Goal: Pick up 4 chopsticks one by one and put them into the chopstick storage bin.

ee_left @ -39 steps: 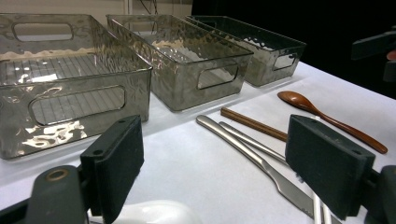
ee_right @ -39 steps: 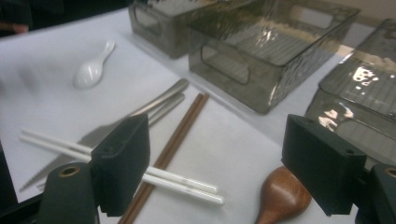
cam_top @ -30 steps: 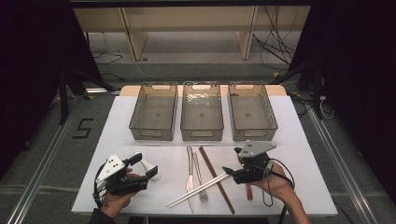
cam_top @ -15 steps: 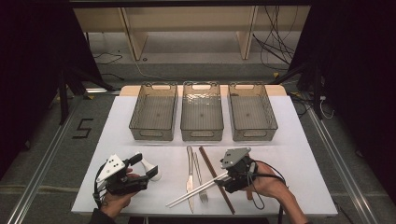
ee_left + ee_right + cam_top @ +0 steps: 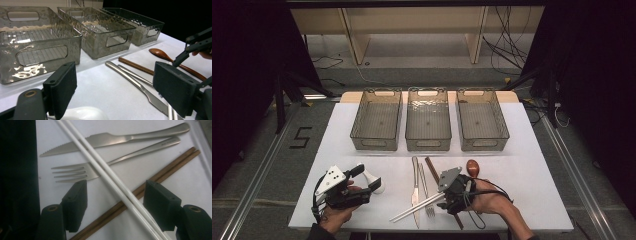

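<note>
Three bins (image 5: 428,125) look bare inside; left gripper (image 5: 117,92) and right gripper (image 5: 115,205) spread.

You're working in a lab-style recording setup: a white desk (image 5: 537,170) ringed by black curtains (image 5: 597,75), loose cables (image 5: 507,47) on the floor, metal floor rails (image 5: 254,185), a taped number marker (image 5: 300,137).

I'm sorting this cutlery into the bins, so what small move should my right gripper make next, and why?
Probably close the right gripper on the white chopsticks. Its jaws stand open on either side of them, where they cross over the brown chopsticks and the fork. Since the white pair lies on top, it likely lifts first without dragging the others.
</note>
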Demonstrator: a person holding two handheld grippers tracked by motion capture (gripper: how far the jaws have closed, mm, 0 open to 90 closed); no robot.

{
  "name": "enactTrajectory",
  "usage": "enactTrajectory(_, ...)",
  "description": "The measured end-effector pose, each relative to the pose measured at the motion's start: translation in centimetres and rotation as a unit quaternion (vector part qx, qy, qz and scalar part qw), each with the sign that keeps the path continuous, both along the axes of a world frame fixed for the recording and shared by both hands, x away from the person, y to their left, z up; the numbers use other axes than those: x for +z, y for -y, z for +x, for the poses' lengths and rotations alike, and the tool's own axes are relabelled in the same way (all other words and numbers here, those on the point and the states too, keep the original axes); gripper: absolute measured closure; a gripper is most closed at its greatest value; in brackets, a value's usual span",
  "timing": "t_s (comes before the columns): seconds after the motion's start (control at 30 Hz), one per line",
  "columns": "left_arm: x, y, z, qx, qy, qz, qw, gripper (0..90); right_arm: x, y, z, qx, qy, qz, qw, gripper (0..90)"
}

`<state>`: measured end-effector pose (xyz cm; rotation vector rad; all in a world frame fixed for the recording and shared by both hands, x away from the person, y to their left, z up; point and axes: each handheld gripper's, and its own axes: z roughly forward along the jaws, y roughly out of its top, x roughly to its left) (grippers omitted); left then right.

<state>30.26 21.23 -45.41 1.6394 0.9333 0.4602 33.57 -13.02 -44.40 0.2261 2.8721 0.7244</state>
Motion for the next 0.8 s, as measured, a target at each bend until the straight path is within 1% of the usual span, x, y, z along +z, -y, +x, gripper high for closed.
enactTrajectory(0.07, 0.0, 0.0, 0.0, 0.001, -0.001, 0.000, 1.0000, 19.3, -0.4, -0.3, 0.0, 0.008, -0.002, -0.010, 0.9999, 38.1)
enactTrajectory(0.2, 0.0, 0.0, 0.0, 0.002, -0.001, -0.003, 1.0000, 19.3, -0.6, -0.8, 0.0, 0.019, -0.009, -0.018, 0.9996, 42.1)
enactTrajectory(0.23, 0.0, 0.0, 0.0, 0.002, -0.001, -0.003, 1.0000, 19.2, -0.7, -0.8, 0.1, 0.023, -0.006, -0.020, 0.9995, 43.1)
enactTrajectory(0.37, 0.0, 0.0, 0.0, 0.002, 0.000, -0.002, 1.0000, 19.2, -1.2, -1.1, 0.2, 0.037, -0.005, -0.042, 0.9984, 46.3)
enactTrajectory(0.43, 0.0, 0.0, 0.0, 0.003, 0.000, -0.001, 1.0000, 19.2, -1.3, -1.2, 0.2, 0.034, -0.006, -0.048, 0.9983, 48.0)
enactTrajectory(0.5, 0.0, 0.0, 0.0, 0.002, -0.001, -0.003, 1.0000, 19.2, -1.3, -1.3, 0.2, 0.042, -0.002, -0.048, 0.9980, 49.3)
enactTrajectory(0.53, 0.0, 0.0, 0.0, 0.001, 0.000, 0.000, 1.0000, 19.3, -1.4, -1.4, 0.3, 0.044, 0.001, -0.047, 0.9979, 50.2)
enactTrajectory(0.57, 0.0, 0.0, 0.0, 0.001, 0.000, 0.000, 1.0000, 19.2, -1.4, -1.4, 0.2, 0.047, 0.002, -0.054, 0.9974, 50.8)
enactTrajectory(0.7, 0.0, 0.0, 0.0, 0.000, -0.001, 0.000, 1.0000, 19.3, -1.5, -1.7, 0.1, 0.054, 0.006, -0.064, 0.9965, 52.8)
enactTrajectory(0.73, 0.0, 0.0, 0.0, 0.000, -0.001, 0.000, 1.0000, 19.3, -1.6, -1.8, 0.2, 0.059, 0.011, -0.067, 0.9959, 53.3)
enactTrajectory(0.77, 0.0, 0.1, 0.0, 0.001, -0.001, -0.001, 1.0000, 19.2, -1.6, -1.9, 0.1, 0.057, 0.009, -0.072, 0.9957, 53.8)
enactTrajectory(0.8, 0.0, 0.0, 0.0, 0.001, -0.001, 0.000, 1.0000, 19.3, -1.6, -1.9, 0.1, 0.066, 0.015, -0.076, 0.9949, 54.4)
